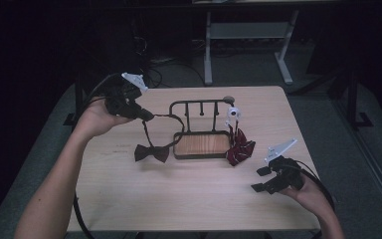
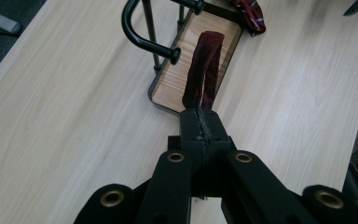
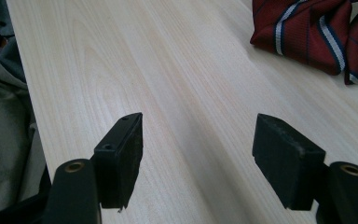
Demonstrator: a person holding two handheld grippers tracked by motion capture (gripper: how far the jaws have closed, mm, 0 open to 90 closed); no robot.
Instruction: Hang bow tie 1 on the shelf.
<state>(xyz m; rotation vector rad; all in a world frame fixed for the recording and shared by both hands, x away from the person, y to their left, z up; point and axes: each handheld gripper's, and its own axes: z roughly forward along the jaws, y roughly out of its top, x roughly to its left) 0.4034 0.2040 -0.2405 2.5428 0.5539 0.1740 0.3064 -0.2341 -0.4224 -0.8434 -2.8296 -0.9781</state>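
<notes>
Right gripper (image 1: 261, 179) rests low over the near right part of the desk (image 1: 194, 199), jaws wide apart with nothing between them. Just beyond it a red striped bow tie (image 1: 239, 148) leans against the right end of the black rack (image 1: 201, 132), whose wooden tray sits mid-desk. Left gripper (image 1: 148, 116), raised at the far left, is clamped tight on the strap (image 2: 204, 70) of a dark bow tie (image 1: 151, 152), whose bow lies just left of the rack.

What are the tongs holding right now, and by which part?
The left tongs are shut on the dark bow tie's strap, with the bow hanging below. The right tongs are open and hold nothing.
</notes>
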